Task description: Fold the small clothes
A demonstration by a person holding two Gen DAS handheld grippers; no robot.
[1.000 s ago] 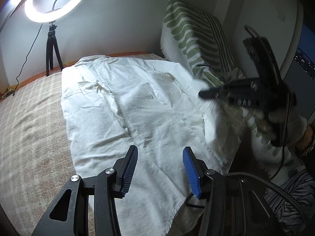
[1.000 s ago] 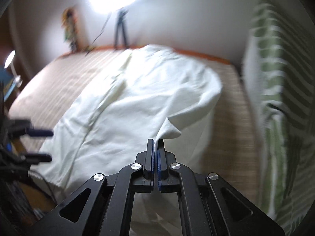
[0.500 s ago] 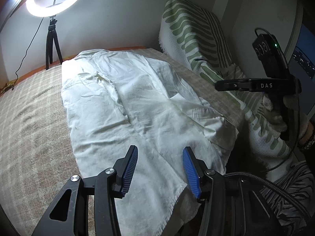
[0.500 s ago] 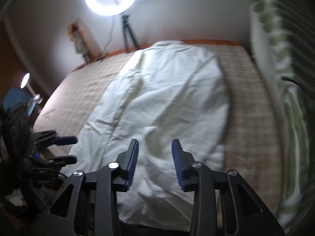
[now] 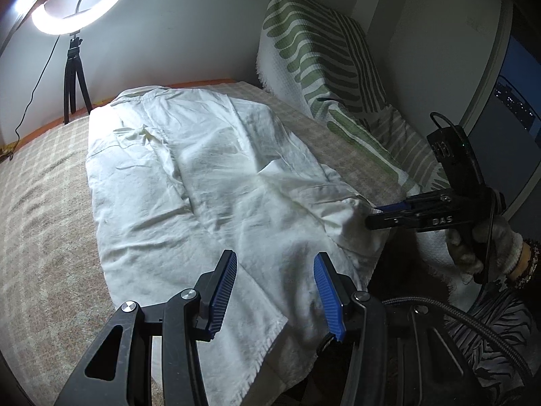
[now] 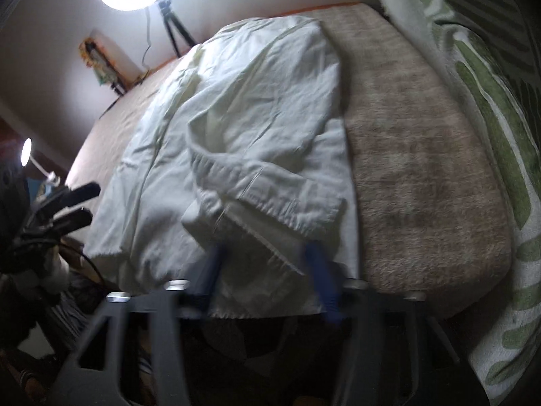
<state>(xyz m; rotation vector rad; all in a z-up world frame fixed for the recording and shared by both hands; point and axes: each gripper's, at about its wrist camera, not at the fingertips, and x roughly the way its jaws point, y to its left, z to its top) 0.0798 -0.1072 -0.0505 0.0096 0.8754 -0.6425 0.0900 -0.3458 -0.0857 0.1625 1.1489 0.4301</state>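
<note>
White woven cotton garment (image 5: 216, 182): thin, crumpled, button-front, spread flat along the bed (image 5: 40, 209), which carries a beige checked cover. Its collar end lies toward the far edge of the bed, near the ring light on a tripod (image 5: 72, 3). Its hem overhangs the near edge of the bed. A cuffed sleeve (image 6: 270, 196) is turned back over the body of the garment near the near right corner.

Handling, as judged from the creases and drape: the fabric is light, soft and limp. It holds no shape, sags wherever it is unsupported, and slides easily over the napped cover. It is not fragile. A single layer can slip out of a loose pinch.

Recommended hold points: seamed or doubled edges, namely the cuff, the hem corners and the side seam. Avoid the open middle of a panel.

Left gripper (image 5: 274, 291): blue pads stand moderately apart above the hem, with nothing between them.

Right gripper (image 6: 267, 274): at the near right corner of the bed, jaws closing. The image is blurred. The garment edge below the cuff lies between the pads, but contact cannot be confirmed.
</note>
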